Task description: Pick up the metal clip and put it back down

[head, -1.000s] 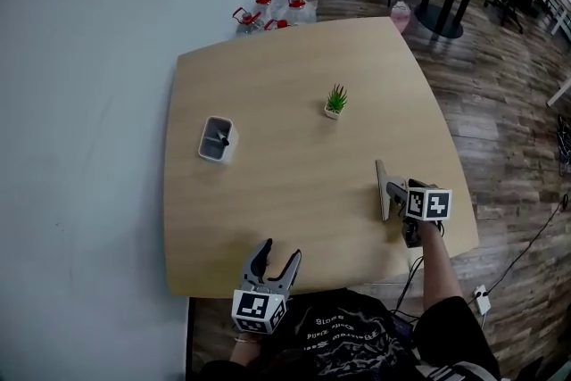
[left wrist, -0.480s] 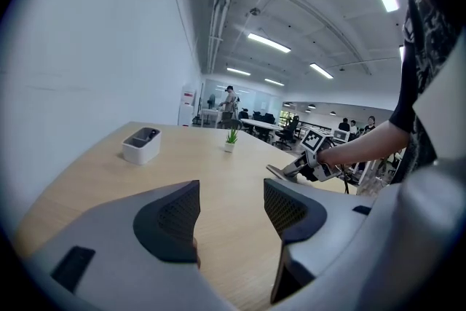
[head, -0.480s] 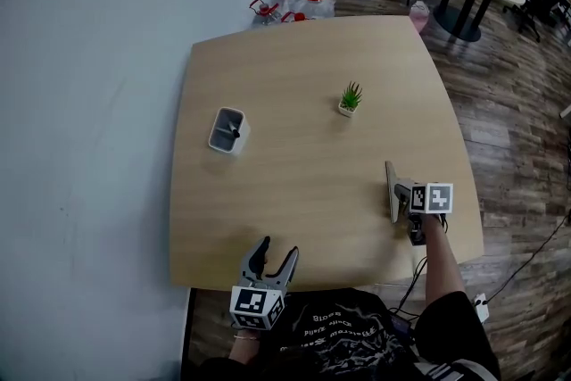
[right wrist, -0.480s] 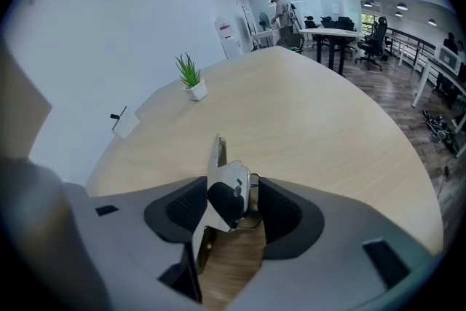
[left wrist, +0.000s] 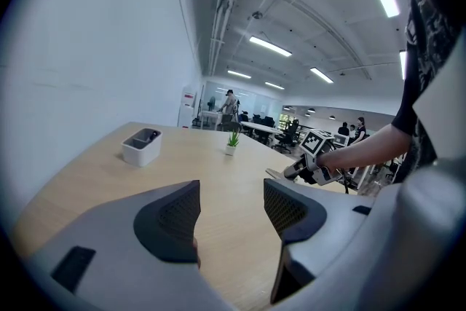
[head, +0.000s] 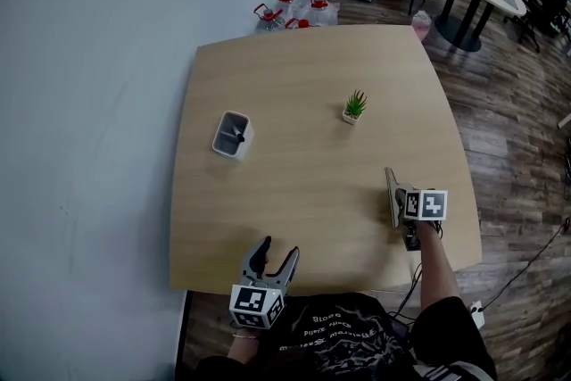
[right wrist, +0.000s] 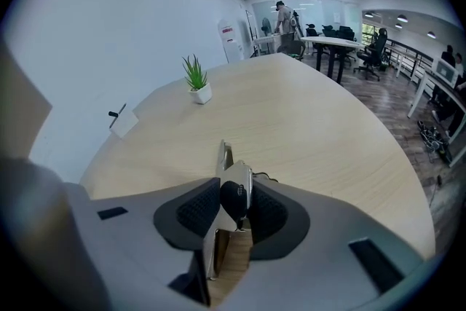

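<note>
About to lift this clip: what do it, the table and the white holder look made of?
Clip: bare metal, silvery with dull sheen, plus a black part, maybe plastic. Table: pale wood-grain top, matte, likely laminate or veneer. White holder: smooth matte white, plastic or ceramic; can't tell which.

A long, narrow metal clip (right wrist: 234, 177), silvery with a black rounded part near its back end, stands on edge near the right front edge of the wooden table (head: 294, 192). It sits between the pads of the right gripper (right wrist: 233, 210), whose jaws have just been closing on it. Its thin front end points away across the tabletop.
</note>
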`<state>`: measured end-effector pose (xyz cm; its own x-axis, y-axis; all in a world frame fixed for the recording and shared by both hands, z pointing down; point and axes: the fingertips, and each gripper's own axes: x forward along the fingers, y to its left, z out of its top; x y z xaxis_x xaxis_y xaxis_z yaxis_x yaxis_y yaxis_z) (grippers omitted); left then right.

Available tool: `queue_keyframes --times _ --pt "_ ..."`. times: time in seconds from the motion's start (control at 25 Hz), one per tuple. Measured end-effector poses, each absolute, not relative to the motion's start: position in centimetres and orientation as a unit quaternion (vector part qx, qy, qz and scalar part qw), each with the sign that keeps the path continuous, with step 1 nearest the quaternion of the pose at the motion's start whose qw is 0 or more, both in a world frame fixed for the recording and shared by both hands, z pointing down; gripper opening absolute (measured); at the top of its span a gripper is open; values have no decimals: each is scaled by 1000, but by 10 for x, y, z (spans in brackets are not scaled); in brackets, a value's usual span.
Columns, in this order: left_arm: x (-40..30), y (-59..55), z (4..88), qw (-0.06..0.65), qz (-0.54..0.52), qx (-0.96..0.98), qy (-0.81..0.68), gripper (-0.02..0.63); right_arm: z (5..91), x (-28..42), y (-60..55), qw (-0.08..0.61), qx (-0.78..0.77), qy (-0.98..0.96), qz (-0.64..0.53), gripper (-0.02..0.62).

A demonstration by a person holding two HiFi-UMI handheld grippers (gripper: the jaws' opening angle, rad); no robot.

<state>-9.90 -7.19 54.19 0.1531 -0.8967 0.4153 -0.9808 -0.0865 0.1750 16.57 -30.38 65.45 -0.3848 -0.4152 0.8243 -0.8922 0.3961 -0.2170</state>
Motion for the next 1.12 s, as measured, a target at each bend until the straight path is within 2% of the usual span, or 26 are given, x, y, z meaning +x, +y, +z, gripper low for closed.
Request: queue_keyframes --times 0.36,0.8,1.12 --pt "-102 -75 541 223 90 731 -638 279 621 152 -303 348 437 -788 260 108" --pt "-77 -88 530 210 82 765 -603 279 529 117 -266 281 428 -840 178 107" --pt "-66 -91 514 194 58 782 -590 279 494 97 -209 223 420 -861 178 106"
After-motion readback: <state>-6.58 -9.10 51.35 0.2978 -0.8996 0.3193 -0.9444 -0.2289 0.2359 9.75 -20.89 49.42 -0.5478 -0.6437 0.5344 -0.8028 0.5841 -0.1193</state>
